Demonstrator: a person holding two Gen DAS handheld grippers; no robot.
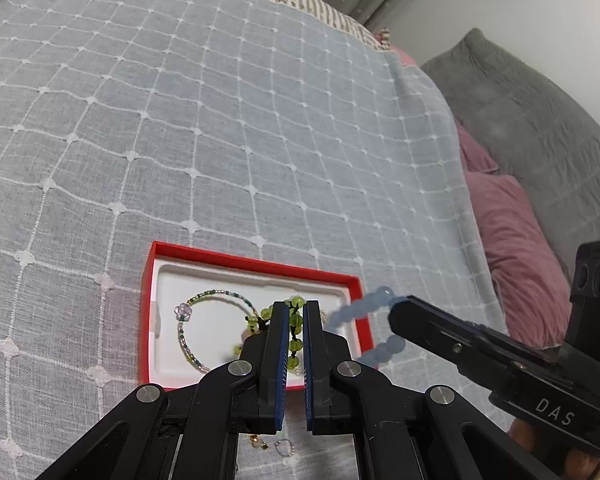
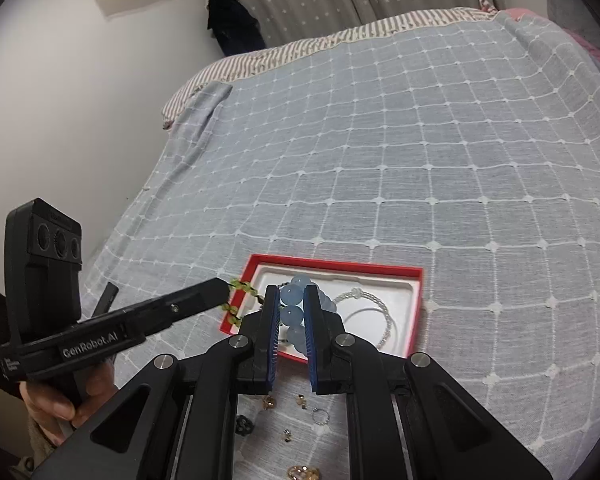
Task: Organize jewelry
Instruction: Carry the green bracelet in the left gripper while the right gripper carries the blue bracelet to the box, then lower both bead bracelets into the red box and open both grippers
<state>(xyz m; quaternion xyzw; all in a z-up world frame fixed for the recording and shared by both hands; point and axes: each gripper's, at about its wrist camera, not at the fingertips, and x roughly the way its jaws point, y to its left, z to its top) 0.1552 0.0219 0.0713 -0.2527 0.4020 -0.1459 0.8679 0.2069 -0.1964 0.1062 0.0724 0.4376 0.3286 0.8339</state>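
Observation:
A red box (image 1: 256, 263) with a white tray lies on the bed; it also shows in the right wrist view (image 2: 416, 308). A thin beaded bracelet with a lilac flower (image 1: 184, 312) lies in it, seen too in the right wrist view (image 2: 384, 304). My left gripper (image 1: 295, 312) is shut on a green bead bracelet (image 1: 296, 322) above the box's right part. My right gripper (image 2: 291, 300) is shut on a pale blue bead bracelet (image 2: 292, 294), held above the box; in the left wrist view this bracelet (image 1: 356, 312) hangs by the box's right edge.
Small loose pieces lie on the bedspread in front of the box: gold earrings (image 2: 269, 402), a small ring (image 2: 320, 416), a dark bead piece (image 2: 244, 426), a gold piece (image 2: 302, 472). Pink and grey pillows (image 1: 512, 240) lie to the right. The grey checked bedspread (image 1: 220, 120) stretches beyond.

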